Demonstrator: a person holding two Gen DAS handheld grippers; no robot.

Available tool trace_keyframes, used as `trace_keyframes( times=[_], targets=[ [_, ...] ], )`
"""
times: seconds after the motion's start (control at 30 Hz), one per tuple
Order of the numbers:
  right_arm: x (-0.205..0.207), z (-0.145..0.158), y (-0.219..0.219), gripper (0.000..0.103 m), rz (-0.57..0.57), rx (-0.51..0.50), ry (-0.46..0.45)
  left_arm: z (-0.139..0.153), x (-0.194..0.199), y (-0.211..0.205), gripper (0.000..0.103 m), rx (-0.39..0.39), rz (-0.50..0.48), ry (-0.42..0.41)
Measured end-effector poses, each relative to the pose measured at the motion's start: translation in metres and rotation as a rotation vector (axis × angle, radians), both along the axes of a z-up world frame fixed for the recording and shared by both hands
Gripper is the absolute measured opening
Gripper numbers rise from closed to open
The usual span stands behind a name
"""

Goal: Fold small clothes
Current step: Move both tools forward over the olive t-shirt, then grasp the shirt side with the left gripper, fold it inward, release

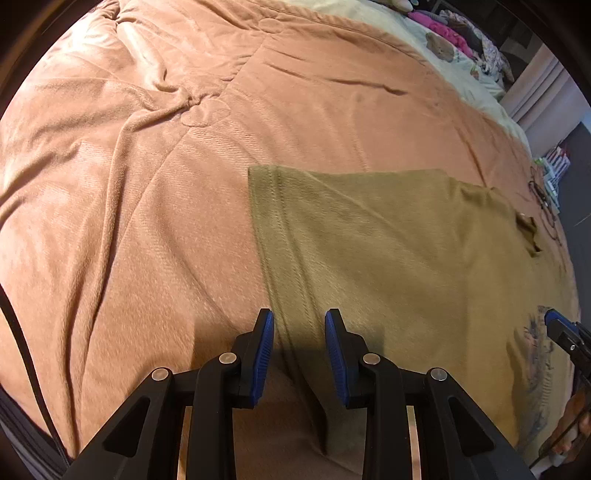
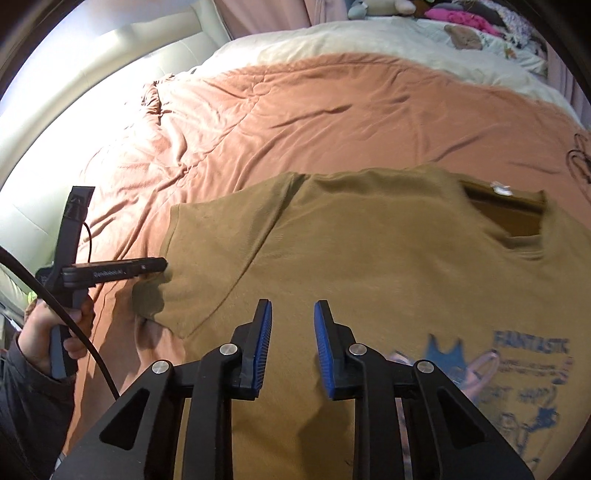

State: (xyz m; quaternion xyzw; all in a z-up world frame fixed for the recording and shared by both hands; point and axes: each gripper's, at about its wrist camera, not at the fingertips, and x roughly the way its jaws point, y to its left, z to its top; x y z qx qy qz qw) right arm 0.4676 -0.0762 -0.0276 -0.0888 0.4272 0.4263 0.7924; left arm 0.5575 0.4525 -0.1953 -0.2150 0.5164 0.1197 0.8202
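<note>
An olive-tan T-shirt (image 2: pixel 369 258) with a blue chest print (image 2: pixel 524 373) lies face up and spread flat on a salmon blanket (image 2: pixel 295 110). It also shows in the left wrist view (image 1: pixel 388 251). My left gripper (image 1: pixel 299 321) is open and empty, hovering over the edge of the shirt's left sleeve (image 1: pixel 280 229). From the right wrist view the left gripper's tip (image 2: pixel 162 264) sits at that sleeve's edge. My right gripper (image 2: pixel 293 310) is open and empty above the shirt's body, near the armpit seam. Its blue fingertip (image 1: pixel 554 319) shows at the left view's right edge.
A cream sheet (image 2: pixel 369 40) covers the far part of the bed, with a heap of pink and patterned clothes (image 2: pixel 465 18) at the far right. A cream padded headboard (image 2: pixel 92 74) runs along the left. A black cable (image 2: pixel 55 306) trails from the left gripper.
</note>
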Motion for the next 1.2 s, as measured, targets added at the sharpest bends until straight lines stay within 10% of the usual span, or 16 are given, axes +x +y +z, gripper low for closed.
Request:
trace_keyframes(
  times=[0.2, 0.33, 0.73, 0.97, 1.07, 1.2],
  targets=[
    [0.01, -0.018, 0.032, 0.016, 0.02, 0.03, 0.07, -0.004, 0.0, 0.007, 0.031, -0.03, 0.025, -0.005],
    [0.02, -0.038, 0.05, 0.007, 0.031, 0.061, 0.194, -0.002, -0.003, 0.011, 0.007, -0.057, 0.045, -0.026],
    [0.043, -0.086, 0.075, 0.002, -0.018, 0.084, 0.392, 0.053, 0.001, -0.005, 0.005, -0.024, 0.006, -0.116],
    [0.046, -0.065, 0.066, 0.003, -0.036, 0.097, 0.399, 0.087, 0.014, -0.035, 0.005, 0.002, -0.059, -0.16],
    [0.048, -0.053, 0.042, 0.013, -0.035, 0.136, 0.412, 0.099, 0.019, -0.049, 0.005, 0.0, -0.082, -0.179],
    [0.045, -0.033, 0.004, 0.052, -0.056, 0.155, 0.357, 0.114, 0.029, -0.079, 0.005, 0.013, -0.141, -0.194]
  ],
)
